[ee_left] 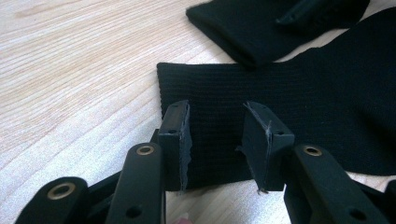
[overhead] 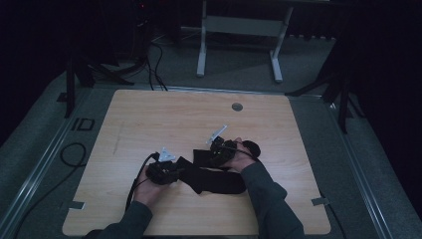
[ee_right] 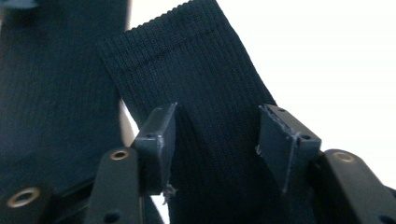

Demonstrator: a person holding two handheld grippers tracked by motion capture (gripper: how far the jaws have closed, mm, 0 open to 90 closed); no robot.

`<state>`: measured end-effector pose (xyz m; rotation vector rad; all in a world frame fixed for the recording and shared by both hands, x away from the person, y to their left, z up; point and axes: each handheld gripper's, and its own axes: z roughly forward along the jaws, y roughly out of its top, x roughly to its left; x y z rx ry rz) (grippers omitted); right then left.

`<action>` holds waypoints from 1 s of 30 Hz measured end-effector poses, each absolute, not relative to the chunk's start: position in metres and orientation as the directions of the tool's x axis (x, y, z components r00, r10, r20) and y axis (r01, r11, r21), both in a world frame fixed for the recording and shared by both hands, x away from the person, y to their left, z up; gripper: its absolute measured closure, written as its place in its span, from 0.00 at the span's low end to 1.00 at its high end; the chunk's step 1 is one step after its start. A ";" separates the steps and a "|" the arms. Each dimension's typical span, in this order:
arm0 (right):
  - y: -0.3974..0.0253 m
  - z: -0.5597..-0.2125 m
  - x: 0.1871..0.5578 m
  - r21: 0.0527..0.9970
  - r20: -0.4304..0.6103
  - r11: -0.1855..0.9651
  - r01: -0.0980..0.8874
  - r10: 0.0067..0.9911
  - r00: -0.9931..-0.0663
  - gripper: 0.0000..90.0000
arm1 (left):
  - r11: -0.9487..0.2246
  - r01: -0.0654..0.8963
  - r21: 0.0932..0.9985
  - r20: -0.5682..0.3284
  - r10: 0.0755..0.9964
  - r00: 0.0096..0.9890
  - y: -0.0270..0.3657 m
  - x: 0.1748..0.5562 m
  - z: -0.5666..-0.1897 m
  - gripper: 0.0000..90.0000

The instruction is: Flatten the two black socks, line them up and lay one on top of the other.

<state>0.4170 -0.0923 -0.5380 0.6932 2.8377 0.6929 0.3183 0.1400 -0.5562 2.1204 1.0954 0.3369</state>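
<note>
Both grippers (ee_left: pixel 215 140) (ee_right: pixel 217 149) gape, empty, over black socks' (ee_left: pixel 299 107) cuff edges; bare table (overhead: pixel 149 114) beyond.

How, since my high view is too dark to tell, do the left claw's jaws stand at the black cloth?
Observer: The left claw is open, its jaws straddling the ribbed cuff end of the near sock, which lies flat on the table.
Operator: And the right one?
Observer: The right claw is open as well, with a jaw on either side of the far sock, close to its cuff.
</note>
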 end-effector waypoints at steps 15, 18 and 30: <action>-0.093 -0.536 0.422 0.477 0.024 0.663 0.577 0.646 -0.763 0.93 | -0.386 0.600 0.700 -0.081 0.793 0.604 0.139 0.317 -0.557 0.69; -0.095 -0.534 0.420 0.493 0.058 0.640 0.590 0.652 -0.756 0.93 | -0.388 0.600 0.700 -0.079 0.793 0.605 0.139 0.317 -0.557 0.69; -0.094 -0.491 0.387 0.602 0.103 0.592 0.535 0.607 -0.788 0.93 | -0.374 0.602 0.705 -0.081 0.802 0.592 0.138 0.314 -0.557 0.68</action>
